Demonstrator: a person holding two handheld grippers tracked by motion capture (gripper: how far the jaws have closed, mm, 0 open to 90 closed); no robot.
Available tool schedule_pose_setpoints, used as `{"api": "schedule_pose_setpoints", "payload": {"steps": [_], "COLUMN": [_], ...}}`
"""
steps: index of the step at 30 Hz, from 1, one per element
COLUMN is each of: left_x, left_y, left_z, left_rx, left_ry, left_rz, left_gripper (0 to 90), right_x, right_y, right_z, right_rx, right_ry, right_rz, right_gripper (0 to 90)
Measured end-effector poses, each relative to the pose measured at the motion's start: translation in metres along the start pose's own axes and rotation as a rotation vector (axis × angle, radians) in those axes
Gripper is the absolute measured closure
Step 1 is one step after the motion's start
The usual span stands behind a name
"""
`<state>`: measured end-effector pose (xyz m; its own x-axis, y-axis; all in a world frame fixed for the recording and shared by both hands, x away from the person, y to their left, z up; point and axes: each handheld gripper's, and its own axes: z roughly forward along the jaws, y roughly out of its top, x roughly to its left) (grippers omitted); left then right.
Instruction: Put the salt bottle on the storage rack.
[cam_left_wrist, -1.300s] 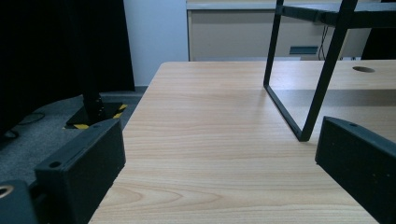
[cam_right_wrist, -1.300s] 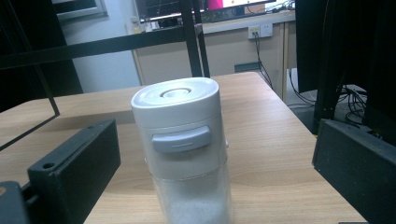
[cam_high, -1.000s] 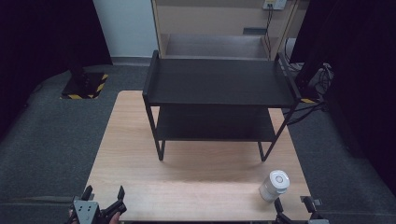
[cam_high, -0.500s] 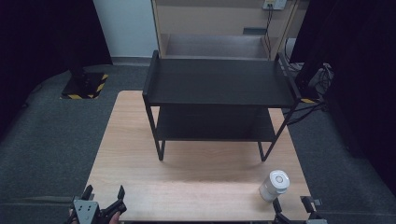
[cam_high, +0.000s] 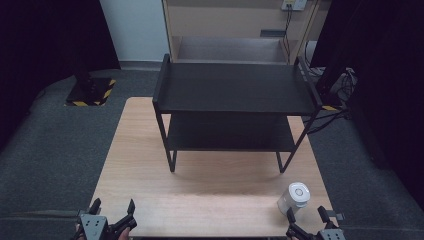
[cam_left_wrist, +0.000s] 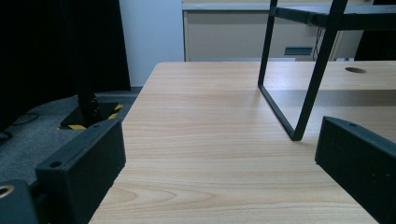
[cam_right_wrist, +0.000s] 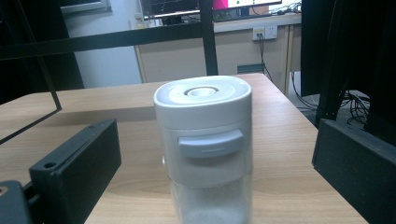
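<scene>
Desk (cam_high: 150, 170) of pale wood, bare along its near half. On its far half, a black two-tier rack (cam_high: 235, 90), legs planted on the wood, both tiers empty as far as can be told.

Near the front right corner, a jar (cam_high: 295, 199): white lid with a grey tab on its side, clear body with something white and granular at the bottom. Upright, long axis vertical, well clear of the rack's right front leg.

At the bottom edge, left hand-held gripper (cam_high: 112, 217), jaws spread wide, nothing between them; from its own view, just bare wood and the rack's near leg ahead. Far across the desk from the jar.

Right hand-held gripper (cam_high: 305, 225) also spread wide and empty, sitting just behind the jar on the person's side. From the right gripper view, jar (cam_right_wrist: 204, 144) dead ahead and centred between the two black jaws, gaps on both sides, not touching either.

Probably a right-side pick: straight forward a little, then close across the jar's body below the lid.
</scene>
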<state>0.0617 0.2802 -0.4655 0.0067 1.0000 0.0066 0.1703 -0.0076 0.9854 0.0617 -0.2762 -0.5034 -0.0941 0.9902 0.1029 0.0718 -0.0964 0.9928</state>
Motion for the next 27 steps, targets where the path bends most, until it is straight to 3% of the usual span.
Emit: {"api": "schedule_pose_setpoints", "payload": {"steps": [14, 18, 27], "left_x": [0.001, 0.001, 0.002], "left_y": [0.0, 0.0, 0.001], "left_z": [0.0, 0.002, 0.003], "left_rx": [0.005, 0.006, 0.007], "left_ry": [0.002, 0.003, 0.007], "left_rz": [0.002, 0.001, 0.002], "left_gripper": [0.6, 0.7, 0.8], "right_x": [0.005, 0.007, 0.014], "right_y": [-0.002, -0.002, -0.005], "right_z": [0.033, 0.042, 0.042], "right_rx": [0.006, 0.006, -0.005], "right_ry": [-0.004, -0.015, -0.044], "right_rz": [-0.033, -0.056, -0.064], "right_gripper": [5.1, 13.9, 23.7]}}
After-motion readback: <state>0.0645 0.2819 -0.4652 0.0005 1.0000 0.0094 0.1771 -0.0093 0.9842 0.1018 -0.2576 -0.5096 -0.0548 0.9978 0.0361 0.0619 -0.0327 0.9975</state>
